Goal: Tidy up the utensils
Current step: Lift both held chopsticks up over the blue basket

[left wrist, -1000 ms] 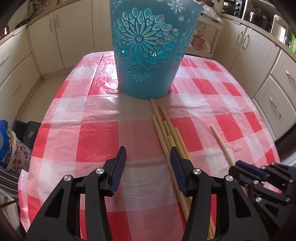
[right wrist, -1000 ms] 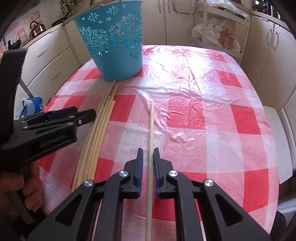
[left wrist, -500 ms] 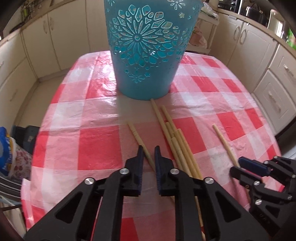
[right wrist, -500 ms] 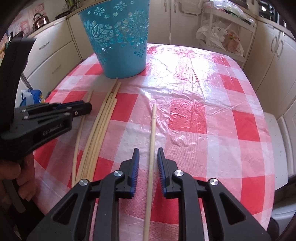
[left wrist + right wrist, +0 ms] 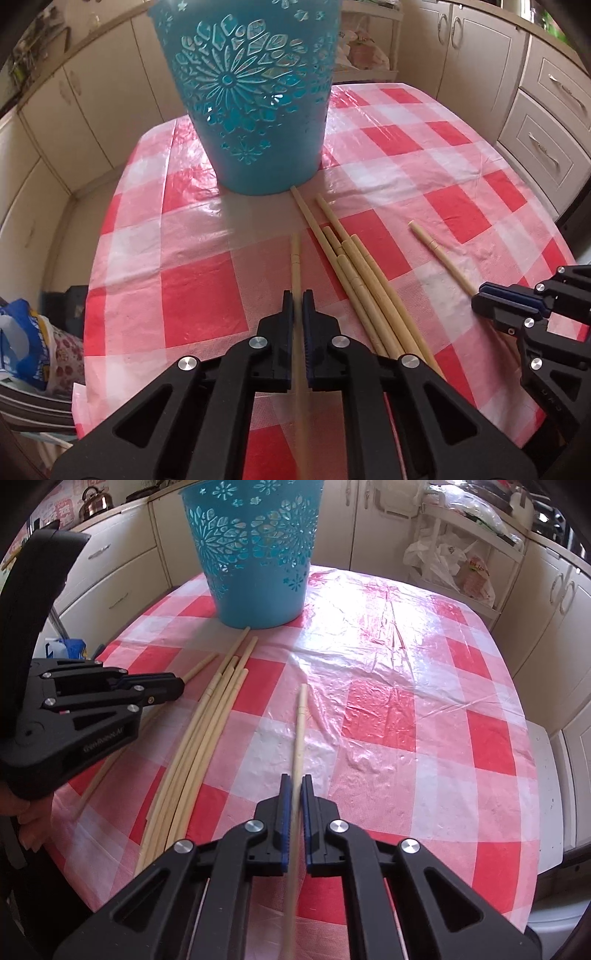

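Note:
A teal cut-out basket (image 5: 251, 99) stands at the far end of the red-checked table (image 5: 199, 306). My left gripper (image 5: 297, 297) is shut on one pale wooden chopstick (image 5: 295, 266) that points toward the basket. Right of it lies a bundle of several chopsticks (image 5: 365, 284). My right gripper (image 5: 295, 781) is shut on a separate chopstick (image 5: 300, 723), also seen in the left wrist view as a chopstick (image 5: 439, 254) running into the right gripper (image 5: 480, 302). The left gripper (image 5: 177, 686) shows from the side at the left of the right wrist view.
Cream kitchen cabinets (image 5: 543, 122) ring the table. A shelf rack with plastic bags (image 5: 461, 565) stands behind it. A blue bag (image 5: 26, 343) sits on the floor at the left. A hand (image 5: 26, 823) holds the left gripper's handle.
The left gripper went from open beside the bundle to shut on a single chopstick pulled out to the left. The right gripper's jaws closed fully onto its chopstick. Both views drew nearer the basket.

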Demonstrator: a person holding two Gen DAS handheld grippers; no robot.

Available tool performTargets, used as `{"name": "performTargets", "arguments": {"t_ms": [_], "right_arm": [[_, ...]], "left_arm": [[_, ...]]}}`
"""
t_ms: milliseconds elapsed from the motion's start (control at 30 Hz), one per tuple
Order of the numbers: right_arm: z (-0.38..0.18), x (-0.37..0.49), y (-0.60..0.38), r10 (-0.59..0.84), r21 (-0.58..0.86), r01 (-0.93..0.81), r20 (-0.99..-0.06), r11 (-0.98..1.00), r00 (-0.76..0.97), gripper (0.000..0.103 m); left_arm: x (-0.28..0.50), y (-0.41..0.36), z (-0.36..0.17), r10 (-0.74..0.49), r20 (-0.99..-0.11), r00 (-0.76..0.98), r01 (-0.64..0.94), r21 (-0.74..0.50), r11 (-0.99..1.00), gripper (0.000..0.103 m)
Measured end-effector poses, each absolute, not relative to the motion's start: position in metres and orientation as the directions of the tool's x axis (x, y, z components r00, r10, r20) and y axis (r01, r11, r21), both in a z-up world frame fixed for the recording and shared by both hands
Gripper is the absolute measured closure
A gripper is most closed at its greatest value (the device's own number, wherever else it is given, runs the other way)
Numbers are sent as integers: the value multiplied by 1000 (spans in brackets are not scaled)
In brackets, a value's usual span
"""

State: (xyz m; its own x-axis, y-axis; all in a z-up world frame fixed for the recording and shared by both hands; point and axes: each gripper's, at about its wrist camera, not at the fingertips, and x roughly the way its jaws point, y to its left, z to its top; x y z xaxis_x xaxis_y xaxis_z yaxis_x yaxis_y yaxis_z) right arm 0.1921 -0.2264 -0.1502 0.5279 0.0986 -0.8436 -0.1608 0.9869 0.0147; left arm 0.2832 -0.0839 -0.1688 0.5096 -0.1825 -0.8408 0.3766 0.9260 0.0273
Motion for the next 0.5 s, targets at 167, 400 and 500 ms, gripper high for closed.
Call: {"name": "performTargets", "arguments": {"t_ms": [167,400,500], "right_arm": [[-151,182,-241,147,124,-79,-811,989,567,97],[-144,176,-259,184,242,0,-738,970,649,97],[-136,173,-265,186,276,15,-687,961,703,97]], "left_arm": [[267,-57,-114,-298,-667,683,327,-85,941,98],[283,-29,15,-342,-158,926,310,-194,931,98],[302,-34,50,-265,-8,964,259,-187,948,98]]}}
